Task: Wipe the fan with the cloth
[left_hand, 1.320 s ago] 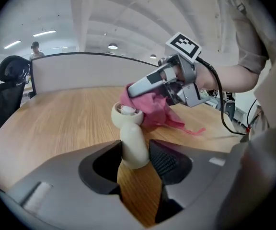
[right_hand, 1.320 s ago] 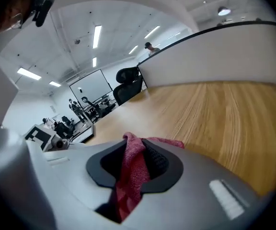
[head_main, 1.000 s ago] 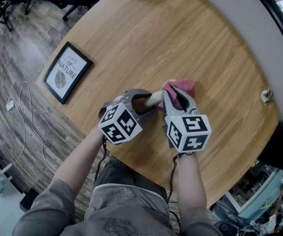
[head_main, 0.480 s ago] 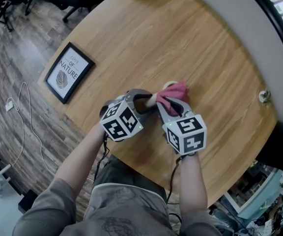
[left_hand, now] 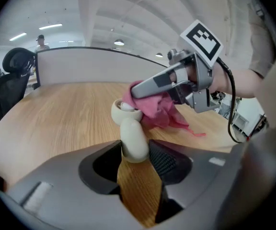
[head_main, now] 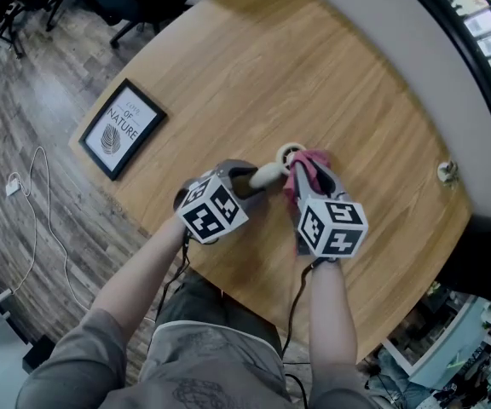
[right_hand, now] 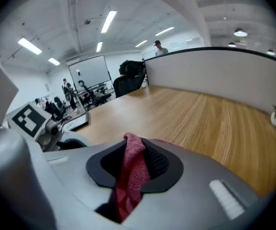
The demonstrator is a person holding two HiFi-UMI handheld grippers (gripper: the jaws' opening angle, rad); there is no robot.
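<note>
The left claw [left_hand: 135, 150] is closed partway round the cream handle of the small fan [left_hand: 131, 135]. Its dark pads press the handle from either side, so the fan's round head points away from the claw and out over the wooden surface [head_main: 314, 66]. I cannot tell whether the head rests on that surface. I take this for a bracing grip, meant to stop so light a thing from sliding or twisting while it is rubbed. The right claw [right_hand: 135, 163] is clamped on the bunched pink cloth [right_hand: 132, 174]. One fold stands up between its pads and the rest trails out past its tips, which leaves a soft wad in front to do the wiping rather than bare metal. In the head view the two claws come in from the near edge and angle toward each other, their tips close together. The fan lies between them, with its handle inside the left claw and its head just beyond that claw's tips. In the left gripper view the cloth at the right claw's tip lies against the right side of the fan's head and touches it, so the wiping looks to be under way. A framed print [head_main: 119, 128] lies well apart to the left.
</note>
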